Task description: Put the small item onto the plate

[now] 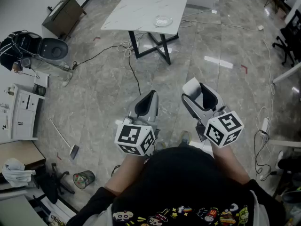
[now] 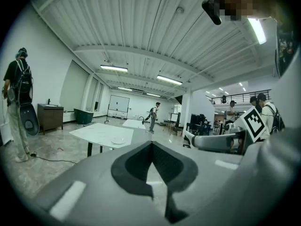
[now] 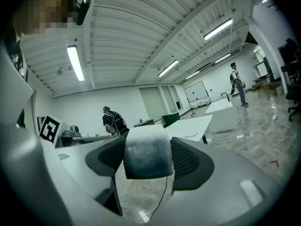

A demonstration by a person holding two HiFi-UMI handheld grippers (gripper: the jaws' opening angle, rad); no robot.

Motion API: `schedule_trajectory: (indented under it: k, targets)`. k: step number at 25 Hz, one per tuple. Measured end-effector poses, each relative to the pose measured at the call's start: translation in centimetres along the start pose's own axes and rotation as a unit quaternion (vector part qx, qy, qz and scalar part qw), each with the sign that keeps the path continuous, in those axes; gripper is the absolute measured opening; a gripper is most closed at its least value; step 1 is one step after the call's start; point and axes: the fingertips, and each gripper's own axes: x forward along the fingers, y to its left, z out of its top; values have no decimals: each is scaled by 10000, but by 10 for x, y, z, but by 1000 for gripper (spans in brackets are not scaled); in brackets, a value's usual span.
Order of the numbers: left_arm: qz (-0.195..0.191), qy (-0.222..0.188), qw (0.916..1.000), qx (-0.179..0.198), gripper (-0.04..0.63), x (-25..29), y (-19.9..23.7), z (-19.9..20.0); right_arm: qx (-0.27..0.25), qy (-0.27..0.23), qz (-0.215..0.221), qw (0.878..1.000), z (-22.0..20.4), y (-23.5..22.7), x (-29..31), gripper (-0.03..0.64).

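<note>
**Right gripper view: small item clamped, plate well apart on the table**

The right gripper (image 1: 200, 90) has its dark pads pressed on both sides of the small item (image 3: 148, 153), a pale frosted block with a whiter top. The pads hide its flanks, and its lower end fades into shadow, so its long axis is hard to judge (it looks about as wide as tall from here). Its white end faces up and away from the camera. In the head view the jaws cover most of it.

The left gripper (image 1: 149, 98) has its pads closed tip to tip, with nothing between them.

Both hands are hidden under the marker cubes (image 1: 135, 138), and the person's body is cut off at the bottom edge.

The plate (image 1: 162, 20) lies on the white table (image 1: 141, 6), close to the table's near edge. Open grey floor (image 1: 225, 46) lies between the grippers and the table, crossed by a black cable (image 1: 134, 74) that runs from the table's legs.
</note>
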Motion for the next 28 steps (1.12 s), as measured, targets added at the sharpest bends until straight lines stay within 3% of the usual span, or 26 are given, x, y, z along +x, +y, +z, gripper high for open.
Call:
schedule_trajectory:
  k: [13, 28]
  targets:
    - [213, 17, 9998, -39, 0, 58, -38, -9, -9, -13, 315, 9995, 12, -68, -8, 337]
    - [170, -9, 9998, -39, 0, 84, -34, -5, -8, 63, 306, 9995, 12, -86, 6, 337]
